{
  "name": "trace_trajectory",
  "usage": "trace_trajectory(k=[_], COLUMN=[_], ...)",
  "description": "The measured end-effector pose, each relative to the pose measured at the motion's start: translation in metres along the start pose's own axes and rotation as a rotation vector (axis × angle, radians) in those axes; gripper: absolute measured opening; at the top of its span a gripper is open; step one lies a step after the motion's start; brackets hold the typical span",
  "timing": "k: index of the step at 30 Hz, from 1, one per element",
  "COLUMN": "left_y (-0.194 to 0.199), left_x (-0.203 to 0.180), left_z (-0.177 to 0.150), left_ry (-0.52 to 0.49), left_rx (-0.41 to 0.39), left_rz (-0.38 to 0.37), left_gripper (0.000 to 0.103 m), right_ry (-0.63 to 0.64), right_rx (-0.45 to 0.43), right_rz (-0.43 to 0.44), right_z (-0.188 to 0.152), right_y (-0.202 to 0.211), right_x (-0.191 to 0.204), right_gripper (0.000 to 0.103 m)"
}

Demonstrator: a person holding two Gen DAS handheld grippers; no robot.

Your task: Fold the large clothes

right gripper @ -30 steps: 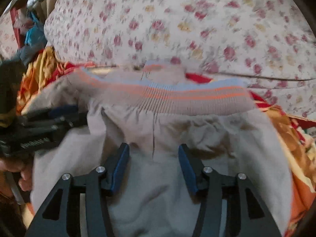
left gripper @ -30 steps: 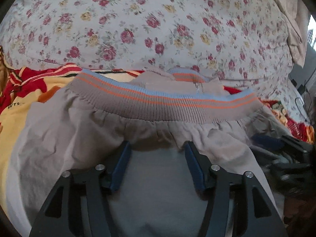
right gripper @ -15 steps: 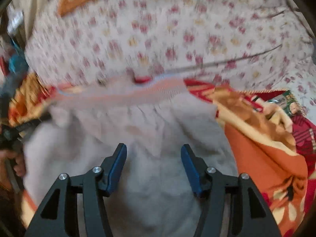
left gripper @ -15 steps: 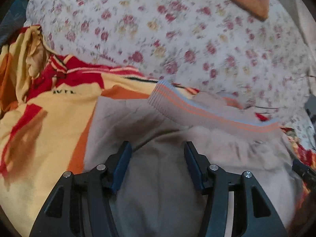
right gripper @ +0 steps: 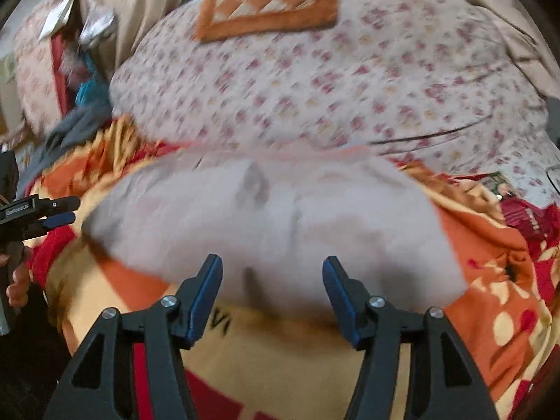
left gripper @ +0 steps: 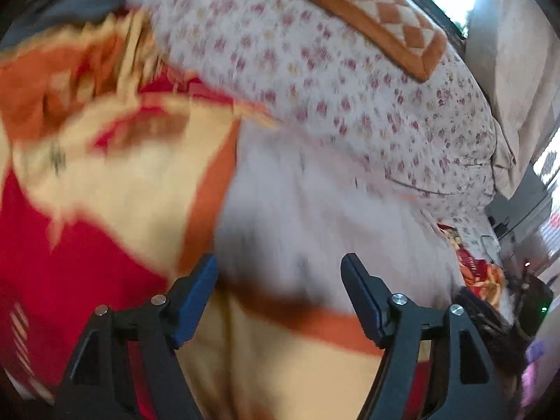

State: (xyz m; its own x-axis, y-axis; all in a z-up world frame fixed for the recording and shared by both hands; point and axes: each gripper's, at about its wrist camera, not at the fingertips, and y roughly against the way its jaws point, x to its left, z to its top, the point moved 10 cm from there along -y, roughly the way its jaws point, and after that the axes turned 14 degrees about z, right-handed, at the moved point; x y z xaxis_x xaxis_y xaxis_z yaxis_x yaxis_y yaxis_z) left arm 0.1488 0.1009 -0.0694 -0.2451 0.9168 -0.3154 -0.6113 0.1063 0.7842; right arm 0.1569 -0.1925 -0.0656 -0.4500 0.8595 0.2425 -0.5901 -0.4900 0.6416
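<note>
- Your left gripper [left gripper: 278,269] stands with its jaws apart and nothing between them; they have just been opening, and the grey garment [left gripper: 315,217] lies beyond the tips, untouched.
- Your right gripper [right gripper: 272,273] is likewise parted and empty, its jaws having just spread, with the garment's near edge just ahead of the blue pads.
- That reads to me as a release: the fold seems laid down, so neither gripper needs a hold.
- The garment [right gripper: 273,217] sits as a soft, rounded grey mound, matte and lightly creased, with a faint striped band along its far edge, though blur hides the detail.
- It rests on a blanket [left gripper: 105,192] of red, orange and cream blocks, thick and plush-looking, which gives the cloth a cushioned bed.
- Behind it lies a floral quilt [right gripper: 332,80], puffy and pale, with an orange checked mat [right gripper: 269,3] lying flat on top.
</note>
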Motion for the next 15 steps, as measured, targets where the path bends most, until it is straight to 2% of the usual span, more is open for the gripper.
trace_trajectory(k=[2,3,4,8,15], left_y=[-0.021,-0.026,-0.025,-0.041,-0.08], left_x=[0.002,0.002,-0.001,-0.006,-0.009], left_z=[-0.026,-0.031,-0.026,-0.003,0.056], left_ry=[0.024,0.026,0.019,0.099,0.205], left_rx=[0.07,0.078,0.043,0.083,0.117], left_rz=[-0.003,-0.006,-0.02,-0.145,-0.23], left_gripper=[0.064,0.064,0.065,0.065,0.065], right_ry=[0.043,0.059,0.08,0.131,0.137], right_rx=[0.074,0.1,0.141,0.227,0.236], right_rz=[0.03,0.038,0.048,0.051,0.056], right_z=[-0.013,-0.02,-0.028,-0.048,-0.054], right_y=[-0.016,-0.021,-0.029,-0.045,-0.049], right_x=[0.014,0.019,0.024,0.036,0.038], right_gripper=[0.063,0.063,0.063,0.063,0.063])
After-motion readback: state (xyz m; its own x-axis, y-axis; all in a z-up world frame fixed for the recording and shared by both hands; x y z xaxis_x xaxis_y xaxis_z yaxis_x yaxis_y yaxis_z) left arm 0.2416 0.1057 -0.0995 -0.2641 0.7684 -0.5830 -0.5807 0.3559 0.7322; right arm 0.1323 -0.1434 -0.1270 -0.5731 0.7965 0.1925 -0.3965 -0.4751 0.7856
